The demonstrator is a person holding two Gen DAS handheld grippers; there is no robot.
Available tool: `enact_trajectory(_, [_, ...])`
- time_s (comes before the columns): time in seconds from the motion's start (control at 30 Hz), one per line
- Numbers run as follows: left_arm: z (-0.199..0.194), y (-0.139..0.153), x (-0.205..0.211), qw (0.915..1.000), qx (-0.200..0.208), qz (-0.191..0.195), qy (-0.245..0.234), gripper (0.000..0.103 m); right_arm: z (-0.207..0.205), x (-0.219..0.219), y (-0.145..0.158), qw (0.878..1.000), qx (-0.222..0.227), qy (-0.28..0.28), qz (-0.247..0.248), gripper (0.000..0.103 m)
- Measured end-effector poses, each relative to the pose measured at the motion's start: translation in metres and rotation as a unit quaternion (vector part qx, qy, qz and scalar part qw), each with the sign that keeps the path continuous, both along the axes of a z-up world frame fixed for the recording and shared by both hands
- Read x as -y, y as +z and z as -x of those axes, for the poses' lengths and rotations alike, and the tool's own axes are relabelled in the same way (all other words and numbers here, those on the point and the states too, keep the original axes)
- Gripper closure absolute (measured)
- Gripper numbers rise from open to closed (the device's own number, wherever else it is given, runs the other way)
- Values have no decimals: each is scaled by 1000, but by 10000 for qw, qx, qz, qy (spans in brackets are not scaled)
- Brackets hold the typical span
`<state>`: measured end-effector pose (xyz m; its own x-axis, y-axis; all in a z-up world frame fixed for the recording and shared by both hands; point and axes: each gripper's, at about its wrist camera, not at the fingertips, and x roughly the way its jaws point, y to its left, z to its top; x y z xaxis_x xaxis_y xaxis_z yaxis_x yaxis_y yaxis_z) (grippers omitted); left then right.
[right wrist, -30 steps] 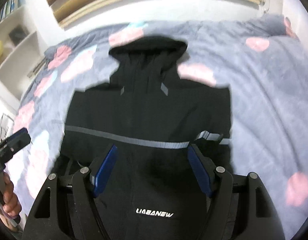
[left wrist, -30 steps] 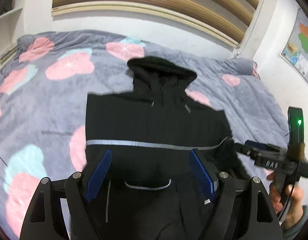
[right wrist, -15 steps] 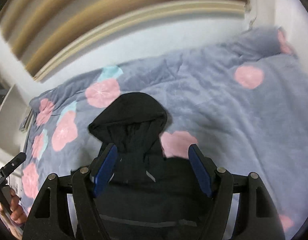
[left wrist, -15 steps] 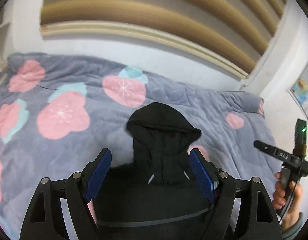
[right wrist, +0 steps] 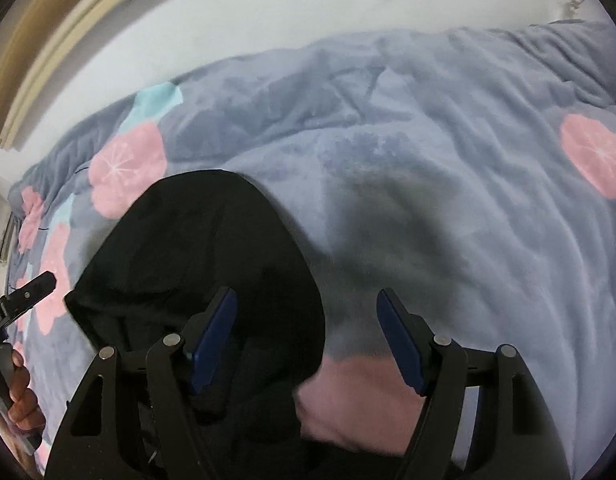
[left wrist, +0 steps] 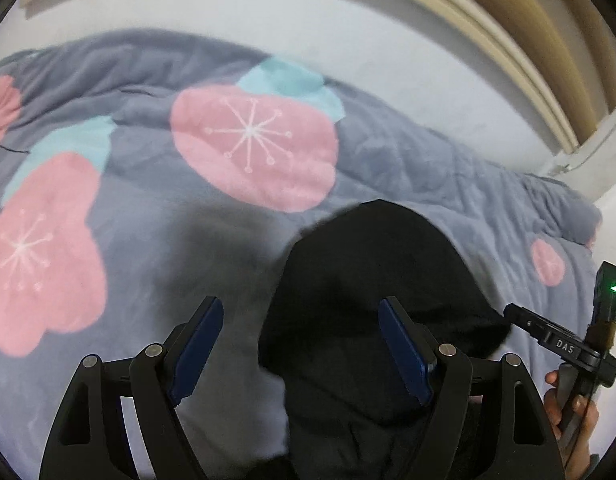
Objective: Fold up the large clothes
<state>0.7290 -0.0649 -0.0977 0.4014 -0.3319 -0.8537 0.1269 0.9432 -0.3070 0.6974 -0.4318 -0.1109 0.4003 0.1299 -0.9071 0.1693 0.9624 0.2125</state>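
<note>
A black hooded jacket lies on the bed; only its hood (left wrist: 372, 288) shows in the left wrist view, and the hood (right wrist: 195, 256) also shows in the right wrist view. My left gripper (left wrist: 299, 344) is open and empty, close over the hood's left side. My right gripper (right wrist: 308, 336) is open and empty, over the hood's right edge. The jacket's body is hidden below both views. The right gripper (left wrist: 548, 336) shows at the left wrist view's right edge, the left gripper (right wrist: 23, 296) at the right wrist view's left edge.
A grey-blue quilt (left wrist: 408, 160) with pink and teal flowers covers the bed (right wrist: 468, 184). A white wall (left wrist: 267, 12) and wooden slats (left wrist: 520, 20) stand behind the bed's far edge.
Both grippers have moved forward up the jacket, from over its body and reflective stripe to the hood. The hood now fills the lower views. Both stayed open.
</note>
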Motion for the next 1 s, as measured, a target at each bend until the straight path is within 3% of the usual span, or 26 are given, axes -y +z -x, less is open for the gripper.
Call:
enact_trajectory(0.27, [-20, -51, 18, 9977, -522, 180, -382, 22, -10, -18, -39, 9981, -291, 521, -134, 32])
enact_trajectory(0.47, [-16, -96, 25, 9900, -1216, 314, -647, 22, -6, -24, -66, 9952, -639, 639, -364, 35])
enact_trajectory(0.6, [-1, -95, 14, 9911, -1004, 469, -744, 23, 16, -31, -58, 9924, -400, 1161, 16, 53])
enact_trajectory(0.67, [7, -89, 14, 9919, -768, 356, -949, 34, 26, -29, -51, 9921, -231, 1231, 12, 77])
enact_trajectory(0.7, [9, -86, 13, 9922, -690, 339, -986, 43, 28, -28, -47, 9923, -166, 1225, -57, 80])
enact_trajectory(0.73, [11, -80, 13, 9916, -597, 464, -1052, 63, 30, -28, -44, 9925, -111, 1217, -66, 83])
enact_trajectory(0.77, [13, -77, 14, 9908, -544, 556, -1111, 72, 32, -31, -39, 9925, -51, 1223, 5, 84])
enact_trajectory(0.8, [15, -69, 17, 9911, -405, 505, -1168, 74, 32, -34, -36, 9922, -35, 1240, 147, 84])
enact_trajectory(0.9, [13, -66, 28, 9910, -392, 100, -1274, 70, 24, -41, -41, 9915, -249, 1232, 345, 83])
enact_trajectory(0.97, [4, -71, 25, 9907, -585, 155, -1220, 60, 14, -42, -46, 9915, -380, 1218, 249, 74])
enact_trajectory(1.0, [0, -75, 22, 9901, -724, 297, -1169, 47, 8, -41, -48, 9917, -444, 1192, 183, 71])
